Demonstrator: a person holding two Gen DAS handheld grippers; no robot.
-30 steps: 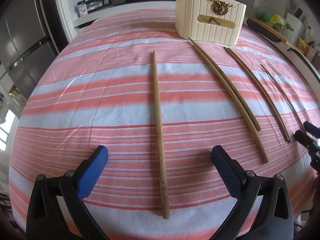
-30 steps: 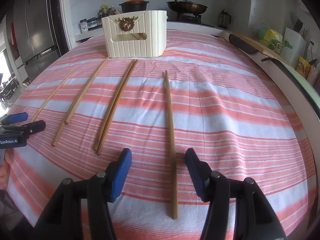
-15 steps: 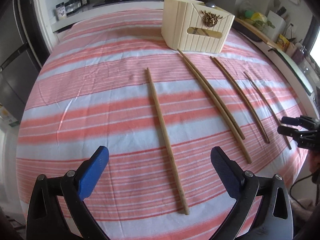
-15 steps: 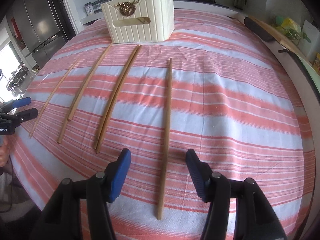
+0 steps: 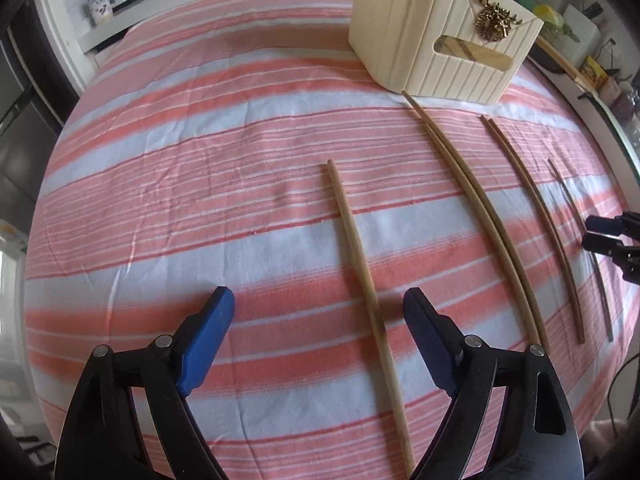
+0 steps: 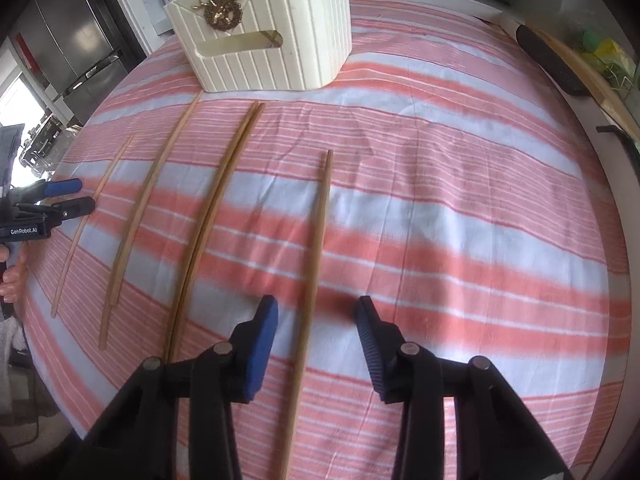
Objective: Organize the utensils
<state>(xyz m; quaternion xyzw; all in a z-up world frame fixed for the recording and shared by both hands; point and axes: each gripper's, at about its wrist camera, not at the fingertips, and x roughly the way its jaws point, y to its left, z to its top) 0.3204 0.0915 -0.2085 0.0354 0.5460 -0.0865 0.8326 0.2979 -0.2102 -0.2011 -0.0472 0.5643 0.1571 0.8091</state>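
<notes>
Several long wooden chopsticks lie in a row on a red and white striped cloth. My left gripper [image 5: 318, 306] is open, its jaws low over the cloth on either side of the leftmost chopstick [image 5: 360, 264]. My right gripper [image 6: 316, 316] is open, its jaws on either side of the rightmost chopstick [image 6: 316, 248]. A cream ribbed holder box [image 5: 440, 36] with a gold ornament stands beyond the row; it also shows in the right wrist view [image 6: 272, 28]. A pair of chopsticks [image 5: 480, 208] lies between the two grippers.
The striped cloth [image 5: 200, 160] covers the whole table. A kitchen counter with jars [image 5: 100, 4] runs behind it. A steel fridge [image 6: 72, 40] stands at the left. A dark board [image 6: 552, 60] and packets lie along the right edge.
Both grippers have moved forward and down toward the cloth. Each now has a chopstick between its open jaws. The holder box looks closer in both views.
</notes>
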